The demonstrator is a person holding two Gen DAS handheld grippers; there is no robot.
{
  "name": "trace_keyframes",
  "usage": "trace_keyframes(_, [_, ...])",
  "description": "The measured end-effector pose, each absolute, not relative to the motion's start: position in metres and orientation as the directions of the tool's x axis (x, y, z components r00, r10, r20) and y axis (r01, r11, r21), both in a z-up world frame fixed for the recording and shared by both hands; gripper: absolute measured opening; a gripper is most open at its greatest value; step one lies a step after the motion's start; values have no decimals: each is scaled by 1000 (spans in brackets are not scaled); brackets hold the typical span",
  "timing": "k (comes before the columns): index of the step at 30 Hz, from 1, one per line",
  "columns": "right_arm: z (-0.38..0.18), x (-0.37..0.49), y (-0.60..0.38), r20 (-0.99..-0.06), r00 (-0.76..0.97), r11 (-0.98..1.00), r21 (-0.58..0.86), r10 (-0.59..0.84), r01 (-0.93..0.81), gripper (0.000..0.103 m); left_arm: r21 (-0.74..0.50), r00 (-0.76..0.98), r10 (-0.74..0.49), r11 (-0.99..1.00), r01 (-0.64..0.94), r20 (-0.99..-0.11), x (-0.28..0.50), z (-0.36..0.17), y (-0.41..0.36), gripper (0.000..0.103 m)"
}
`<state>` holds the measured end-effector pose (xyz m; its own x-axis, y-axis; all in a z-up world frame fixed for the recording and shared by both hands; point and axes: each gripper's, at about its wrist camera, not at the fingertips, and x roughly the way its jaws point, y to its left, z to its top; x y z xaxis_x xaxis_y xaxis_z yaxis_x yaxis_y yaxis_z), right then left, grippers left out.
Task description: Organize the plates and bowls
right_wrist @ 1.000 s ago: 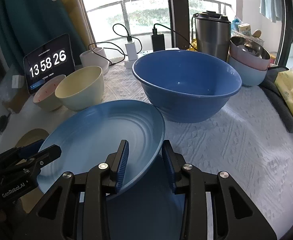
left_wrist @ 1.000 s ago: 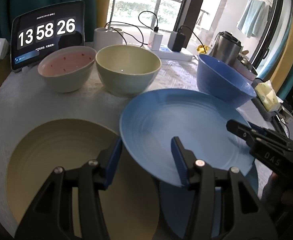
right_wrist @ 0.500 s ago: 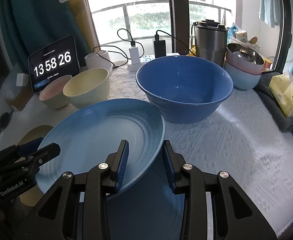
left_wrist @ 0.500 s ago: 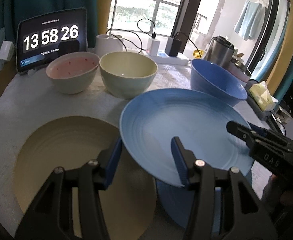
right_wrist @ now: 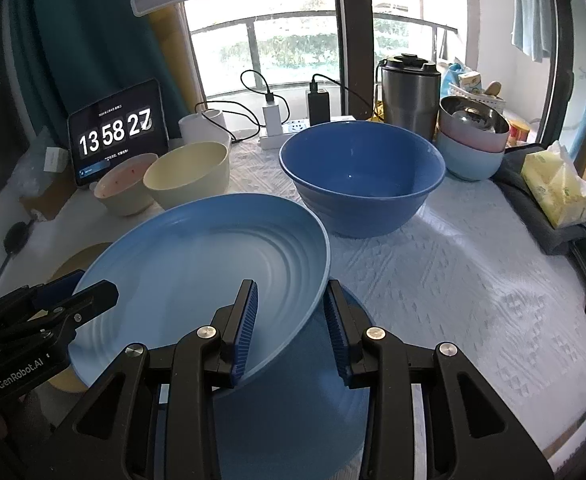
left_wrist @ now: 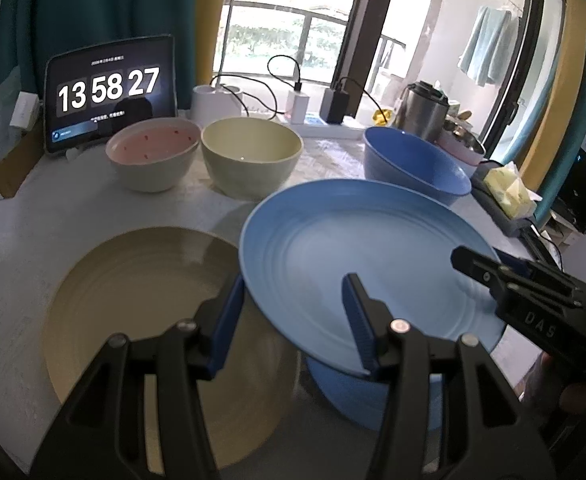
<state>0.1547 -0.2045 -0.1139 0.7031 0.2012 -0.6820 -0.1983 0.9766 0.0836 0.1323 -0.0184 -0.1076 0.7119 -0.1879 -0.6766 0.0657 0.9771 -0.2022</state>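
Daylight floods through a railed window [right_wrist: 293, 40] flanked by teal curtains [left_wrist: 113, 8]

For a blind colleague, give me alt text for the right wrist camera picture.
Two handheld grippers, right gripper and left gripper, hold a light blue plate by opposite rims, tilted above a darker blue plate. Behind on the white cloth stand a big blue bowl, a cream bowl and a pink-lined bowl.

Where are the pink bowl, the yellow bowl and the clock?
pink bowl [left_wrist: 151, 146], left wrist view, inside bottom.
yellow bowl [left_wrist: 251, 148], left wrist view, inside wall.
clock [right_wrist: 115, 133], right wrist view, screen digits.
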Motion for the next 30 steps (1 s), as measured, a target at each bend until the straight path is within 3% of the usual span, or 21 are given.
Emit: trace_keyframes(30, [-123,112,-232,-685,707,984,107,178,-144,37,-172,687,-207,978,120,-697,99,-112,-48,52])
